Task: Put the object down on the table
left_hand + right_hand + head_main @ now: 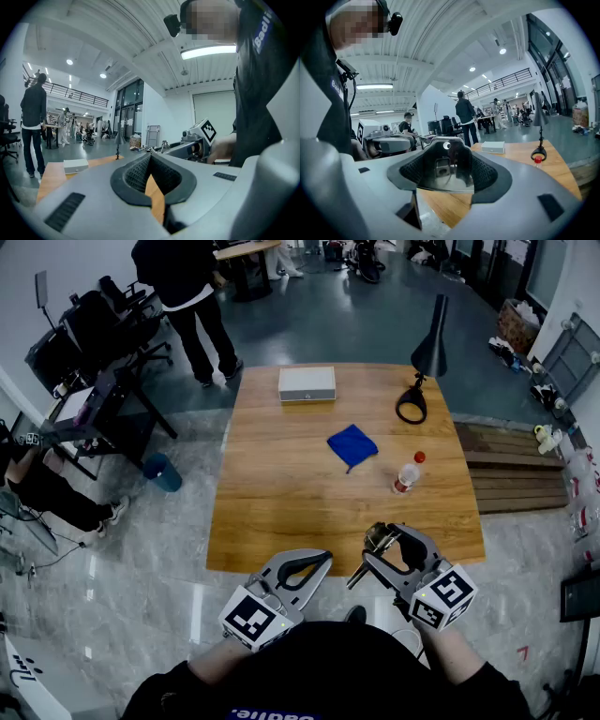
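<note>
Jaws of my right tool (377,549) stand wide and are clamped on a small shiny see-through object (380,537), glass-like w/ a brownish tint; can't tell exactly what it is. In the right gripper view the object (440,177) fills the gap btw the ribbed pads (486,174) and touches both. It sits at the tool's tip, over the near edge of the brown wooden counter (281,502), right of centre. Whether it touches the wood I can't tell.

My left tool (325,557) is just beside it at the same near edge, jaws closed tip to tip w/ nothing btw them.

Farther out on the counter, well apart from the held object, are:
- a clear plastic bottle w/ red cap (407,474)
- a crumpled blue cloth (352,444)
- a flat white box (307,383) by the far edge
- a black desk lamp (424,362) at the far right
</note>
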`<state>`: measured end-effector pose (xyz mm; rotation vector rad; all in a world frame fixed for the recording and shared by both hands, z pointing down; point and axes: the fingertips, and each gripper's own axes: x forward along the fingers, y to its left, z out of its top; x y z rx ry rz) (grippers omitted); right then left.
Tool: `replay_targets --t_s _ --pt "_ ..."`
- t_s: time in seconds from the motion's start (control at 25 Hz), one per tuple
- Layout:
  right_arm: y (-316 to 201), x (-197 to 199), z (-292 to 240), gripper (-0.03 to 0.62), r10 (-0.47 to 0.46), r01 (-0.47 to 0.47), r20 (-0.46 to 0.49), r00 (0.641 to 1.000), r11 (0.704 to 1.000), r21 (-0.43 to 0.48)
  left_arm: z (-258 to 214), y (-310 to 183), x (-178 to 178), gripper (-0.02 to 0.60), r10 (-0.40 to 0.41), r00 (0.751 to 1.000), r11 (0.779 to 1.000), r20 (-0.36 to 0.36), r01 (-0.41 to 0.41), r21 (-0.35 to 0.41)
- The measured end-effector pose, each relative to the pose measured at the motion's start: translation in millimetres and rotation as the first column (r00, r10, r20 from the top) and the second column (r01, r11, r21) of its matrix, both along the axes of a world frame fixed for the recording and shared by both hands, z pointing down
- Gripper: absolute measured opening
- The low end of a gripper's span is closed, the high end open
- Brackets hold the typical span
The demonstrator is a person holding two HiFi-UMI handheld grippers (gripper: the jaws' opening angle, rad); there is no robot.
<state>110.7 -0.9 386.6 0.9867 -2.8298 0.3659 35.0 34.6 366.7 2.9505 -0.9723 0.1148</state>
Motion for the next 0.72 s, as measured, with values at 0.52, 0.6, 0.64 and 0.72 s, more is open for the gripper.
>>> replay_targets --t_s 0.52,0.6,0.64,0.72 --pt "-0.1 0.2 3.4 0.289 -0.005 0.005 -0.002 1.0 1.0 -0.008 -1.2 1.0 4.2 0.008 -0.004 1.0 1.0 -0.011 0.003 -0.016" --pt "-0.3 0.6 2.9 0.29 -0.006 0.006 0.007 1.0 1.0 -0.011 -0.8 1.3 5.3 0.006 -0.001 1.0 1.0 -0.008 0.0 -0.015" --pt "-0.4 0.5 2.7 0.289 -0.006 0.006 0.011 1.0 1.0 -0.012 0.8 1.4 4.9 0.006 0.0 1.0 1.0 -0.003 0.0 -0.017" --pt "-0.6 0.1 2.8 0.289 -0.009 0.009 0.016 1.0 1.0 -0.014 2.9 0.5 3.7 0.008 -0.009 1.0 1.0 0.001 0.009 -0.028"
